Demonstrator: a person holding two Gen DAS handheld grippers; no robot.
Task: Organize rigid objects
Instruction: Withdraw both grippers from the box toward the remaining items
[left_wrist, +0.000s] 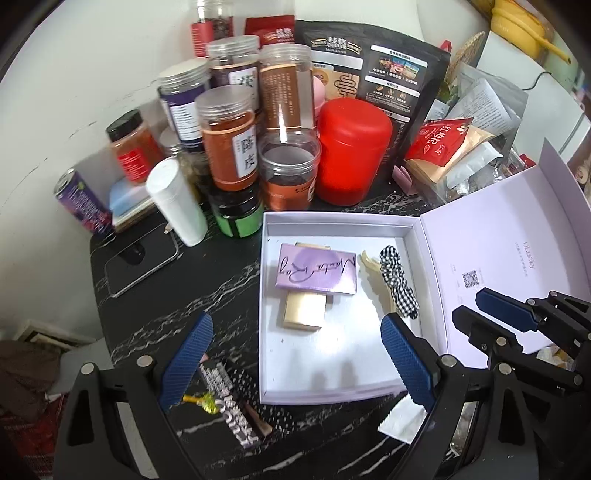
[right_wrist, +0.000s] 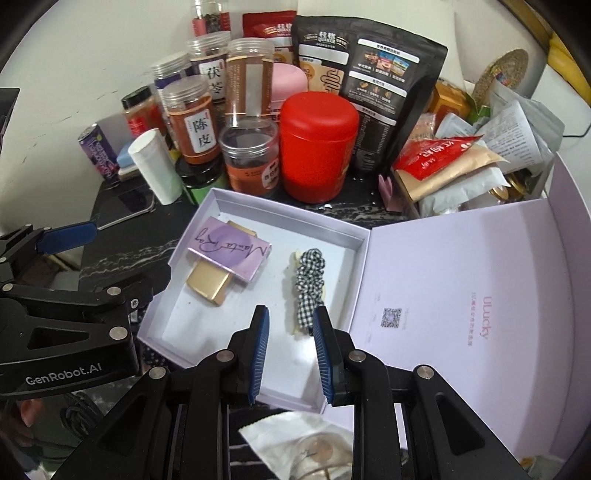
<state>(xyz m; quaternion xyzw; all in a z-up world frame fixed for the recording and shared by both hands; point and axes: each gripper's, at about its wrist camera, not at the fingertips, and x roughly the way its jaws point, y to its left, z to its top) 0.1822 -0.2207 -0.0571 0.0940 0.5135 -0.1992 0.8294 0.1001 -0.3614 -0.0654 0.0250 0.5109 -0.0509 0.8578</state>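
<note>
The open box (left_wrist: 332, 391) lies on the dark worktop (left_wrist: 192, 295) near its front edge, its lid (right_wrist: 461, 280) folded back flat to the right so the tray can be loaded from above. Inside it, a purple card box (left_wrist: 317, 272) lies across 2 gold bars (left_wrist: 304, 311) toward the tray's left wall, and a checked scrunchie (right_wrist: 308, 284) lies on a cream hair clip (left_wrist: 373, 273) toward the lid side. This looks like sorting small items into 1 container, with the loose things grouped by kind.

The left claw (left_wrist: 295, 354) hangs above the tray's front edge with its jaws wide apart and nothing between them. The right claw (right_wrist: 290, 354) hovers over the scrunchie's near end, jaws narrowed but with a gap, also empty; I judge both have let go or not yet picked.

Jars (left_wrist: 229, 144) and a red tin (right_wrist: 317, 147) crowd the worktop's back edge, hiding whatever stands behind them. A black packet (left_wrist: 236, 398) sits partly under the left claw, its print unreadable. White paper (right_wrist: 295, 439) below the right claw is cut off.
</note>
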